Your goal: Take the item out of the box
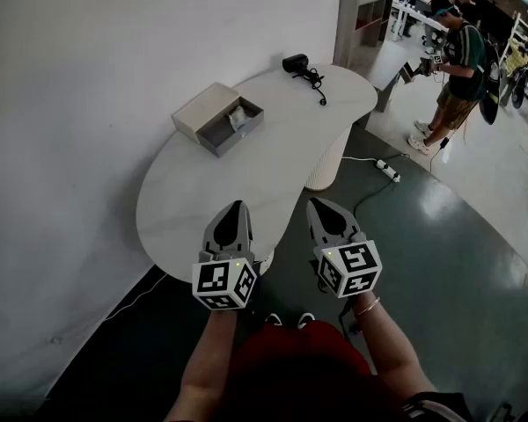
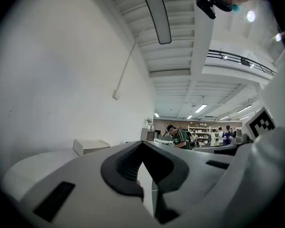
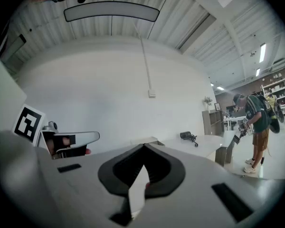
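A beige box (image 1: 213, 112) lies on the far left part of the white table (image 1: 246, 192), its grey tray pulled open with a pale crumpled item (image 1: 238, 118) inside. My left gripper (image 1: 236, 206) and right gripper (image 1: 320, 203) hover side by side over the table's near edge, well short of the box. Both are shut with nothing between their jaws. The left gripper view has its closed tips (image 2: 142, 143) pointing level, the box (image 2: 89, 146) far off at left. From the right gripper (image 3: 143, 146) the box (image 3: 145, 140) shows just past the tips.
A black corded appliance (image 1: 297, 62) lies at the table's far end. A person (image 1: 458, 69) stands at right on the grey floor, beyond a white power strip (image 1: 387, 170). A white wall (image 1: 88, 77) runs along the table's left side.
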